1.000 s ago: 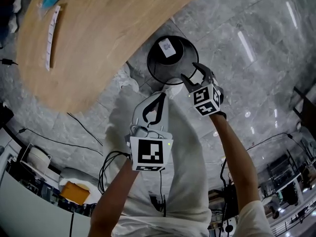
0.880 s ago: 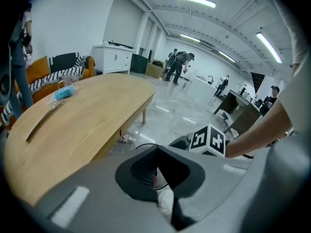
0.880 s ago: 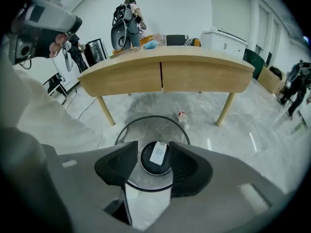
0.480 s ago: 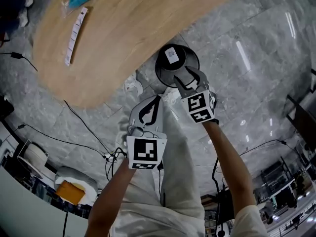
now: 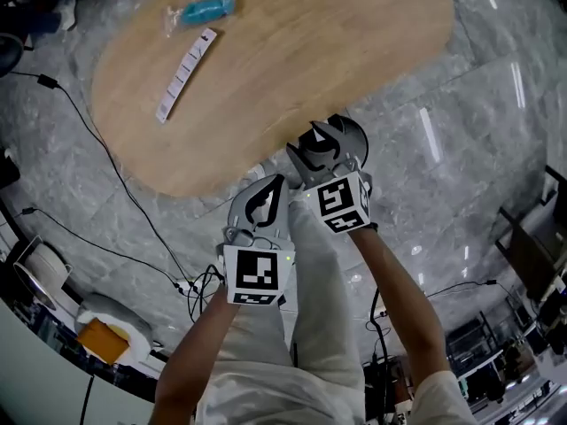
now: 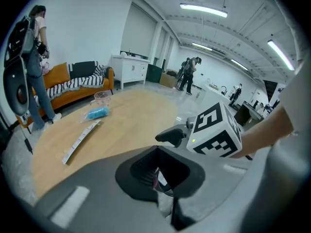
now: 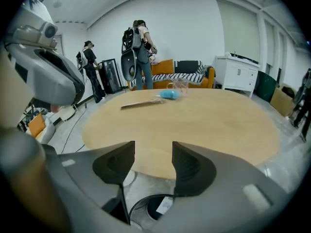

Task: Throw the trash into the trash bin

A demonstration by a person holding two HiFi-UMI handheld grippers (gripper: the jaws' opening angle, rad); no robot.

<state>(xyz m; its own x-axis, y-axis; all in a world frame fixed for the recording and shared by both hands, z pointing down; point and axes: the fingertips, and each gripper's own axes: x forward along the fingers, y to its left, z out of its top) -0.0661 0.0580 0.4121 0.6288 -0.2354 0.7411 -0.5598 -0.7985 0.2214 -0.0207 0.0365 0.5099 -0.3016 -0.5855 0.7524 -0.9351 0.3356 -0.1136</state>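
A black trash bin (image 5: 352, 133) stands on the floor by the wooden table's (image 5: 354, 42) near edge, mostly hidden behind my right gripper (image 5: 312, 142). The right gripper view shows the bin (image 7: 146, 208) below, with a white scrap (image 7: 165, 204) in it. My right gripper (image 7: 153, 161) is open, its jaws have just been opening, and nothing is between them. My left gripper (image 5: 280, 181) hangs beside it with its tips together (image 6: 158, 152). On the table's far side lie a blue packet (image 5: 205, 10) and a white strip (image 5: 184, 73).
A clear plastic cup (image 7: 179, 86) stands by the blue packet (image 7: 169, 94). Black cables (image 5: 115, 175) run over the grey stone floor. An orange sofa (image 7: 187, 72) and people with backpacks (image 7: 138, 47) are beyond the table. My legs (image 5: 310, 326) are below the grippers.
Both grippers have risen from over the bin towards the table edge. The bin, seen whole before, now sits mostly behind the right gripper. More of the table top shows.
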